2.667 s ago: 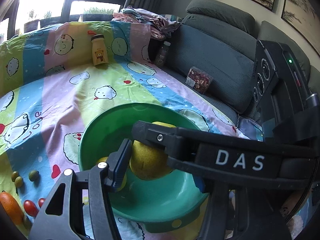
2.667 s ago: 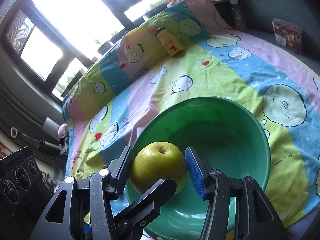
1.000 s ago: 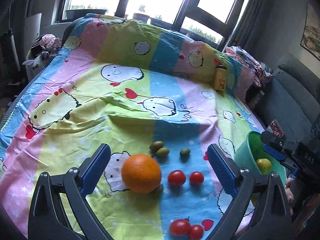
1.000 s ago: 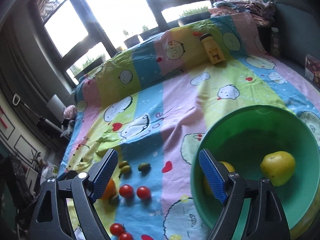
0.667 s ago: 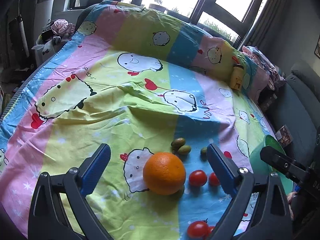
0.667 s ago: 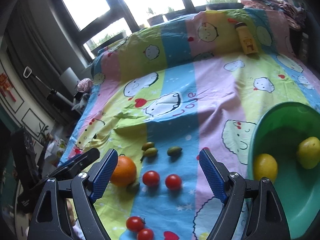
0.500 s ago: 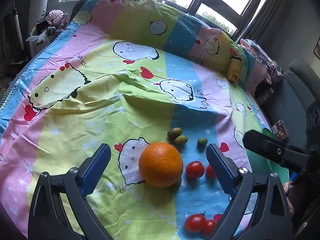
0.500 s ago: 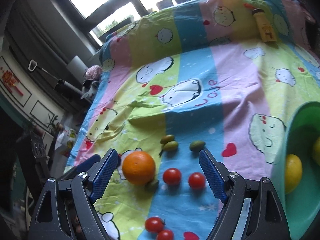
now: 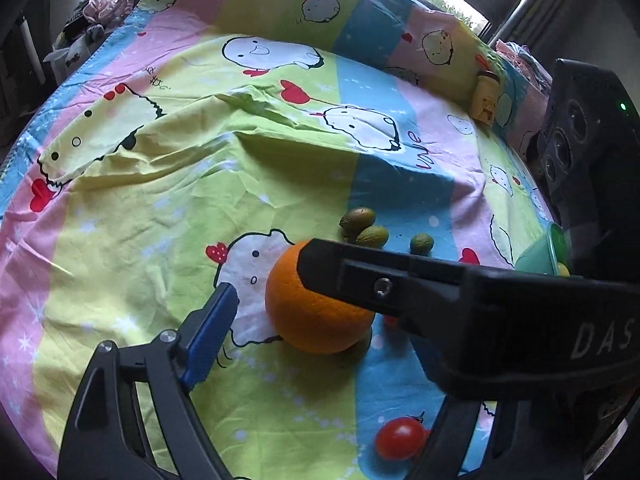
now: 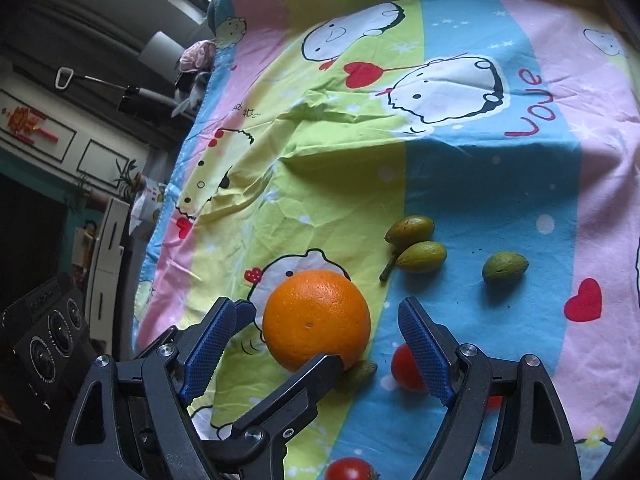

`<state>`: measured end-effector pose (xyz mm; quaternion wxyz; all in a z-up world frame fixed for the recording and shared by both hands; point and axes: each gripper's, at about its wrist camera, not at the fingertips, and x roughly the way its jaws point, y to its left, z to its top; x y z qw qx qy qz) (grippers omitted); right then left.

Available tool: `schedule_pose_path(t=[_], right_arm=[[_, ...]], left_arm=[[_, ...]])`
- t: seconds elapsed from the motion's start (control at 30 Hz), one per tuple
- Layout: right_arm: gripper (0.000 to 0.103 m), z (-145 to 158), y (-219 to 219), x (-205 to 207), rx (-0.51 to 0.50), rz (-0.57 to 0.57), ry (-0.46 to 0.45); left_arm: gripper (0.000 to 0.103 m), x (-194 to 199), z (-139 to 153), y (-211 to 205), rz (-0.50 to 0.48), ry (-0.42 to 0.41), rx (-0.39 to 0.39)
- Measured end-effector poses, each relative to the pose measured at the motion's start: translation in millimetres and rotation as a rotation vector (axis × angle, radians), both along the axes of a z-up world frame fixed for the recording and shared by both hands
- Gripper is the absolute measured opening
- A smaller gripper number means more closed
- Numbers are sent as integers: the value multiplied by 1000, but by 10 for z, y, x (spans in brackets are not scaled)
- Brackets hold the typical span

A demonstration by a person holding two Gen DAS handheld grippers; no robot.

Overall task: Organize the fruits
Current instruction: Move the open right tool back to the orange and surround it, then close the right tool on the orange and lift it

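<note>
Left wrist view: an orange [image 9: 316, 320] is framed between closing jaws, with the other gripper crossing in front.

Just left of the orange, the blue pad of the left gripper [image 9: 304, 316] is seen with a gap to the fruit; its other finger is hidden behind the right gripper [image 10: 320, 344]. In the right wrist view, the orange is flanked by both blue pads [image 10: 424, 356], held wide and untouched. Beyond the fingertips, three green fruits [image 10: 420, 256] are laid on the sheet [image 10: 500, 168]; right of the orange, a tomato [image 10: 404, 368] is seen.
</note>
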<state>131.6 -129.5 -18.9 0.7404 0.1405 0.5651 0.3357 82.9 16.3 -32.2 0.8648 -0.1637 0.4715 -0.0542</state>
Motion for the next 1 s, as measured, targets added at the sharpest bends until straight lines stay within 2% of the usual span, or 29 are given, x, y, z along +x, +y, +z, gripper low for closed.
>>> schedule_pose_path(t=[0.13, 0.37, 0.57, 0.73, 1.0], right_arm=[[84, -78, 39, 52, -7, 3, 35], [83, -137, 110, 67, -37, 20, 32], [75, -163, 128, 73, -27, 41, 39], [68, -173, 110, 59, 3, 55, 48], [67, -145, 113, 19, 9, 43, 36]], left_arm=[[79, 3, -37, 10, 2, 15, -20], [74, 21, -81, -3, -8, 32, -39], [62, 43, -138, 0, -12, 55, -67], [62, 36, -125, -19, -12, 47, -53], [61, 32, -128, -11, -6, 49, -62]])
